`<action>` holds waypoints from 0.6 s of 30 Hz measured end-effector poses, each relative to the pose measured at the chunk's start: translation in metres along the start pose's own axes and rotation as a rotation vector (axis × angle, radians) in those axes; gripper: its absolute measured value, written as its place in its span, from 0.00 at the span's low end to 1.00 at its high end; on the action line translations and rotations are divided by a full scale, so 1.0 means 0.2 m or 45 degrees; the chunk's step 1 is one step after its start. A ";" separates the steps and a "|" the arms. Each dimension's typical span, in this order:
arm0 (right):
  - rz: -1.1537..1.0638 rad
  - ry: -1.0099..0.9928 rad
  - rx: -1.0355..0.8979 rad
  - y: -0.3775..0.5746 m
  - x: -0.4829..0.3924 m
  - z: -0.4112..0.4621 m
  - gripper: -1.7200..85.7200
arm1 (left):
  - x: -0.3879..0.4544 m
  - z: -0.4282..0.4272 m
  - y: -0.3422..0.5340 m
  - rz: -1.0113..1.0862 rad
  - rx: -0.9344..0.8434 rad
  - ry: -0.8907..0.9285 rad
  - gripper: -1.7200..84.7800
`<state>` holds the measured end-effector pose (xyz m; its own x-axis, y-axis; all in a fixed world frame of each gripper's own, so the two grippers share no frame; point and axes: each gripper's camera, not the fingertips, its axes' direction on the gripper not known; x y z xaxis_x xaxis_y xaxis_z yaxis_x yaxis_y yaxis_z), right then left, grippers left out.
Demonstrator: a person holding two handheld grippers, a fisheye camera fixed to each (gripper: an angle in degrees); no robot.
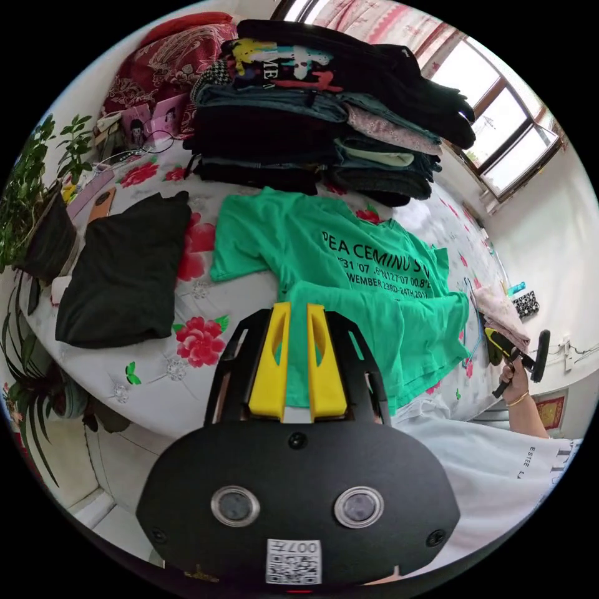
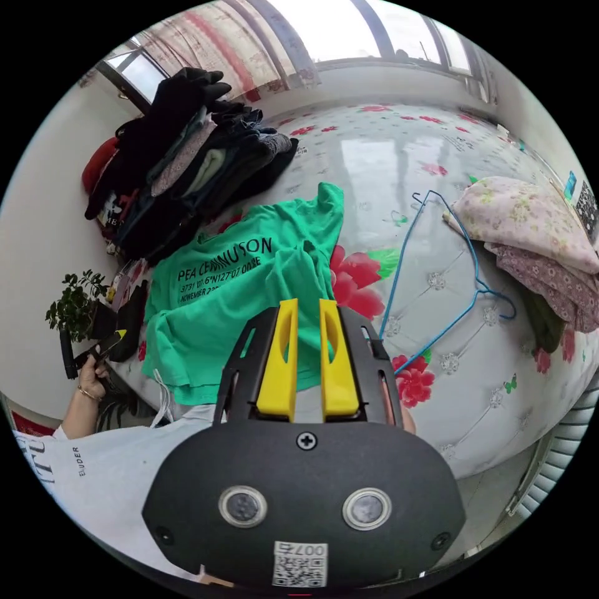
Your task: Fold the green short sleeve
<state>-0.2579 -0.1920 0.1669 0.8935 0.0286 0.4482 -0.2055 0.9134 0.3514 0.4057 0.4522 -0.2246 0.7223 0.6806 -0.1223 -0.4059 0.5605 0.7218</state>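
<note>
Green cotton lies spread on the flowered bed cover (image 1: pixel 156 374) in front of me: the green short sleeve (image 1: pixel 349 281) rests print side up, partly folded, with a wide flap of its near part doubled over onto the body just below the black lettering. In the left gripper view its long axis runs from the sleeve at the left across to the bunched edge at the right, and the near edge hangs over the side of the bed close to my white shirt (image 1: pixel 493 462). My left gripper (image 1: pixel 298 315) has its yellow jaws close together with a thin gap, poised over the folded flap; I cannot tell whether they pinch cloth. My right gripper (image 2: pixel 307 312) is likewise narrow above the shirt's (image 2: pixel 237 293) rumpled end, grip unclear. Beyond it stands a stack of folded clothes (image 1: pixel 312 125), a black folded garment (image 1: pixel 125 274) lies to the left, and a blue wire hanger (image 2: pixel 437 281) lies to the right.
</note>
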 end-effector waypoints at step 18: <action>-0.307 0.216 -0.444 0.28 0.14 0.47 0.04 | -0.56 0.37 0.32 0.117 -0.352 -0.213 0.03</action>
<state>-0.2813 -0.1785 0.2756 0.9581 -0.1623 0.2360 0.1375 0.9834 0.1182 0.3408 0.3778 -0.1137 0.7482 0.6603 0.0652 -0.5939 0.6226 0.5095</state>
